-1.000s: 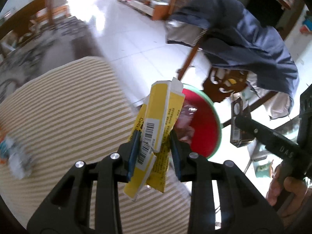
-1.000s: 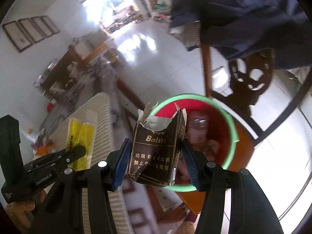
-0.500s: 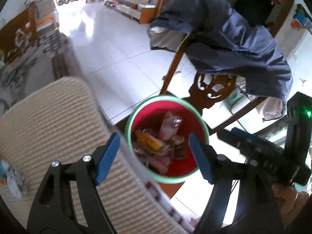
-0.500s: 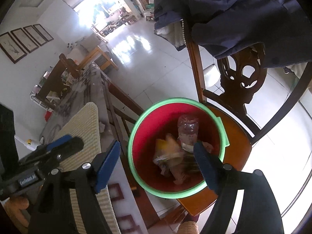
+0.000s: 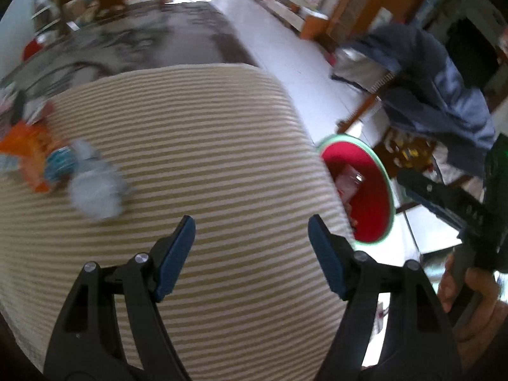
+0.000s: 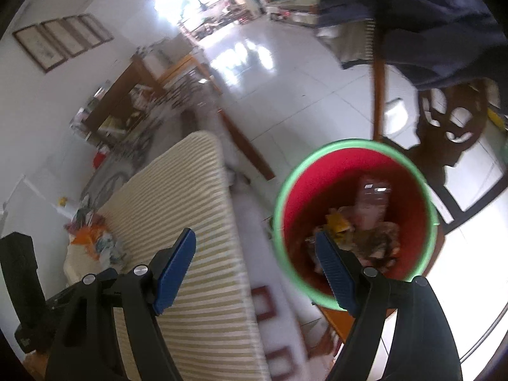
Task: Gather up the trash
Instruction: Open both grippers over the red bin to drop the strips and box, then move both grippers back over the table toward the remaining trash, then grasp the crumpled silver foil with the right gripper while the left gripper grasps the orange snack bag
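Note:
A red bucket with a green rim (image 5: 365,190) (image 6: 355,219) holds a plastic bottle (image 6: 371,197) and several wrappers. My left gripper (image 5: 250,235) stands open and empty above a beige striped mat (image 5: 206,133), left of the bucket. Blurred trash lies at the mat's left: an orange wrapper (image 5: 28,149) and a crumpled clear bottle with a teal label (image 5: 92,184). My right gripper (image 6: 254,247) is open and empty too, one finger over the mat (image 6: 190,197), the other over the bucket's near rim. The same trash pile (image 6: 98,241) shows far left.
A carved wooden chair draped with a blue jacket (image 5: 438,89) (image 6: 428,16) stands behind the bucket, which rests on its orange seat (image 6: 336,320). White tiled floor (image 6: 285,95) lies beyond. A hand (image 5: 466,289) holds the right tool at the far right.
Both grippers opened: the yellow packet and the dark cigarette box dropped into the bucket. Both views have since swung left, away from the bucket and over the striped mat.

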Demonstrator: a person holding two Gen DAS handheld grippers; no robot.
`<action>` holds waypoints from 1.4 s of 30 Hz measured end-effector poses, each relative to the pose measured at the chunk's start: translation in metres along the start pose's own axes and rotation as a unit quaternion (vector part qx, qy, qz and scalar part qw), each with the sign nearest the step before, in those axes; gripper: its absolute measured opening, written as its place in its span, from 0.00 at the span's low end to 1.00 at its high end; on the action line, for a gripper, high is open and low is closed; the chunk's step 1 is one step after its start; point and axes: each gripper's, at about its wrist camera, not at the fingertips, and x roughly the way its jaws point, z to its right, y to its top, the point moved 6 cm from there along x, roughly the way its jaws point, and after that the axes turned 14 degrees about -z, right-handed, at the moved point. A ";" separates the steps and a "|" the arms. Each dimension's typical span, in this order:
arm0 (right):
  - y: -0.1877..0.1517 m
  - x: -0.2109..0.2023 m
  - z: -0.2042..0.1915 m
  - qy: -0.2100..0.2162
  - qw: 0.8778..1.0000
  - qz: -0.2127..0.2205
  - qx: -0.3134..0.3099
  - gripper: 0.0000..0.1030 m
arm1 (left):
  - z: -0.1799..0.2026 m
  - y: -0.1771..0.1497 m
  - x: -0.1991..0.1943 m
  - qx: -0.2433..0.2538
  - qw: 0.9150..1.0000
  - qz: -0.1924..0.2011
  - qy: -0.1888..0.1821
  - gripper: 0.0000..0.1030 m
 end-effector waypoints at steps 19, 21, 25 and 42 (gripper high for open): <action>-0.052 0.097 -0.189 0.005 0.993 -0.069 -0.096 0.73 | -0.198 -0.070 -0.045 -0.107 0.994 0.008 0.014 0.68; -0.045 0.112 -0.210 0.000 0.991 -0.074 -0.113 0.74 | -0.210 -0.074 -0.048 -0.108 0.994 0.007 0.015 0.68; -0.033 0.148 -0.239 0.002 0.989 -0.095 -0.112 0.74 | -0.230 -0.077 -0.057 -0.110 0.994 0.013 0.015 0.68; -0.079 0.100 -0.222 0.012 0.994 -0.069 -0.081 0.40 | -0.243 -0.016 -0.061 -0.098 0.993 0.058 -0.010 0.68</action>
